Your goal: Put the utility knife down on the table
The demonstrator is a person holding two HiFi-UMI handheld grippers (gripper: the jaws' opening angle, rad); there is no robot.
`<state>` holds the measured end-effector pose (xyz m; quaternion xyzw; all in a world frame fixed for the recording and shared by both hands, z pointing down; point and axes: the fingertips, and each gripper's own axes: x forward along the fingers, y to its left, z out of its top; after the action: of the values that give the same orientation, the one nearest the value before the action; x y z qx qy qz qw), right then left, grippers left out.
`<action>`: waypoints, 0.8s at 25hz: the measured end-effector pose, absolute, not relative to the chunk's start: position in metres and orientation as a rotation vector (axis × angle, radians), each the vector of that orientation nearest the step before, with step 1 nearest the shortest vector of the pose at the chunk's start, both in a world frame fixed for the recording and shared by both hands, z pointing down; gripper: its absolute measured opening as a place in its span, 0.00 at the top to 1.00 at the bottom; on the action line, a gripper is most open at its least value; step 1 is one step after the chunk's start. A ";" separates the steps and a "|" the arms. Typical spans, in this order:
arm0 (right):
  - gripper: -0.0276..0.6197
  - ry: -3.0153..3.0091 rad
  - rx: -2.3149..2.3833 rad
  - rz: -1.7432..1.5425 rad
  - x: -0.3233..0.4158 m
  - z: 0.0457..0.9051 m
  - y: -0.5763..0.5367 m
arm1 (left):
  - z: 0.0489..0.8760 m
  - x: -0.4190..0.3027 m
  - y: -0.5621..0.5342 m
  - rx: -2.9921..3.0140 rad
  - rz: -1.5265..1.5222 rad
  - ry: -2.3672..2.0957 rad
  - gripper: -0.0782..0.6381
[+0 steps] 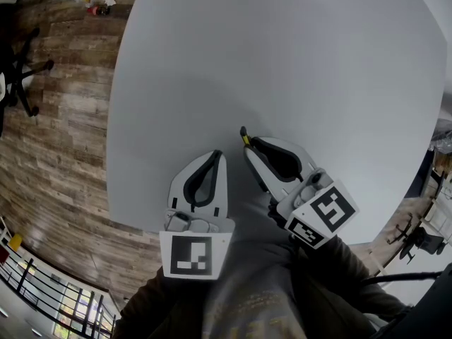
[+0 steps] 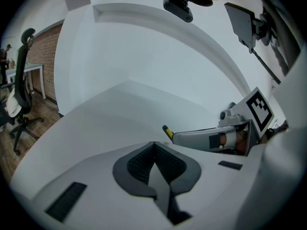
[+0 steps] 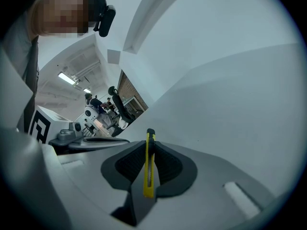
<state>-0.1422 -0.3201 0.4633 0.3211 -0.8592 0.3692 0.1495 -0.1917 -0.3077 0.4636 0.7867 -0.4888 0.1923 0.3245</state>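
My right hand-held gripper (image 1: pixel 248 147) clamps the slim yellow-and-black plastic utility knife (image 3: pixel 149 169) over the pale grey round surface (image 1: pixel 282 48); my left hand-held gripper (image 2: pixel 154 145) is closed, empty. Released before touching down, the knife could bounce.

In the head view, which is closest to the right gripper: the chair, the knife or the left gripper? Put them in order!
1. The knife, held by the right gripper itself.
2. The left gripper, just to its left.
3. The chair, far left on the floor.
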 end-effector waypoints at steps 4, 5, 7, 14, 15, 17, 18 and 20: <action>0.87 -2.465 0.926 1.055 -0.144 0.464 -0.321 | 0.463 -0.194 -0.308 2.062 0.503 -1.286 0.89; 0.87 -2.464 0.927 1.053 -0.144 0.464 -0.321 | 0.462 -0.194 -0.308 2.062 0.502 -1.286 0.89; 0.86 -2.461 0.930 1.045 -0.144 0.463 -0.322 | 0.460 -0.195 -0.308 2.060 0.500 -1.289 0.89; 0.86 -2.463 0.934 1.033 -0.146 0.461 -0.321 | 0.457 -0.197 -0.306 2.069 0.494 -1.297 0.89; 0.86 -2.465 0.933 1.033 -0.147 0.460 -0.321 | 0.457 -0.197 -0.306 2.070 0.496 -1.297 0.89; 0.86 -2.471 0.931 1.031 -0.148 0.459 -0.321 | 0.457 -0.198 -0.307 2.071 0.495 -1.300 0.89; 0.87 -2.474 0.931 1.028 -0.148 0.458 -0.321 | 0.456 -0.198 -0.307 2.070 0.493 -1.304 0.89; 0.90 -2.479 0.934 1.016 -0.148 0.455 -0.322 | 0.453 -0.198 -0.308 2.075 0.489 -1.310 0.89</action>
<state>-0.1480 -0.3216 0.4553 0.3255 -0.8636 0.3538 0.1518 -0.1979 -0.3078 0.4531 0.7873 -0.4970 0.1856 0.3141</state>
